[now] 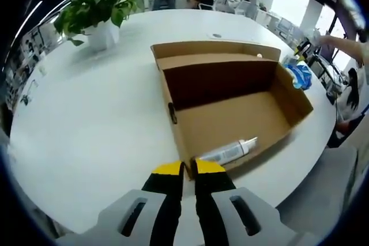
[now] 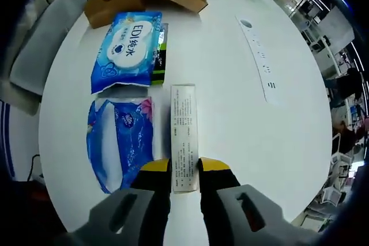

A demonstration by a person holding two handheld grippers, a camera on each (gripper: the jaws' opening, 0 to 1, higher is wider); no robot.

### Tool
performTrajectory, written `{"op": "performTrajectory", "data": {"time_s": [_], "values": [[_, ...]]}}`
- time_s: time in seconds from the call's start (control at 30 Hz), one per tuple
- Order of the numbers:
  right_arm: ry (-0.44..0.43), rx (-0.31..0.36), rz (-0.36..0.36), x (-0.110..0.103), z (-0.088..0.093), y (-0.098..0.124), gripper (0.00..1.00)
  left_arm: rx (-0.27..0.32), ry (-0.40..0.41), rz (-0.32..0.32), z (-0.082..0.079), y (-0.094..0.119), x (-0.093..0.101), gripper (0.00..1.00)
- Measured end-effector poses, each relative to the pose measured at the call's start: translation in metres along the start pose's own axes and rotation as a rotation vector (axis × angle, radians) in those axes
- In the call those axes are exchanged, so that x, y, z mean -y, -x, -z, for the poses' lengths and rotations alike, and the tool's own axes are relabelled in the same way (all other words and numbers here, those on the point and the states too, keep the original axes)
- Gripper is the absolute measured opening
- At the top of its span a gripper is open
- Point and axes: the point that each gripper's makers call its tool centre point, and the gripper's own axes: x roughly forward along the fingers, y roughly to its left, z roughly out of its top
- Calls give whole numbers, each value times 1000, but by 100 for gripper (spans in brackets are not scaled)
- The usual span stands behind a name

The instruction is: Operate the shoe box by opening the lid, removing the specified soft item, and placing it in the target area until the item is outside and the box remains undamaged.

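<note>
While my right gripper [image 2: 185, 168] pinches the slim white carton [image 2: 184, 136] at the table's [image 2: 230, 96] near edge, my left gripper [image 1: 188, 169], jaws nearly closed, risks denting the open shoe box's [image 1: 230, 93] wall beside the tube [image 1: 226, 152].
</note>
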Motion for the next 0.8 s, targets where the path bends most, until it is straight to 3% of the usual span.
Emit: {"op": "performTrajectory", "data": {"time_s": [0.5,0.8], "values": [[36,-25,-16,2,1,-3,16,-5,-9,1,0,0,0,4],[5,-5,23,5,-2,3,25,-10,-74,-2,-2,-2,1,5]]}}
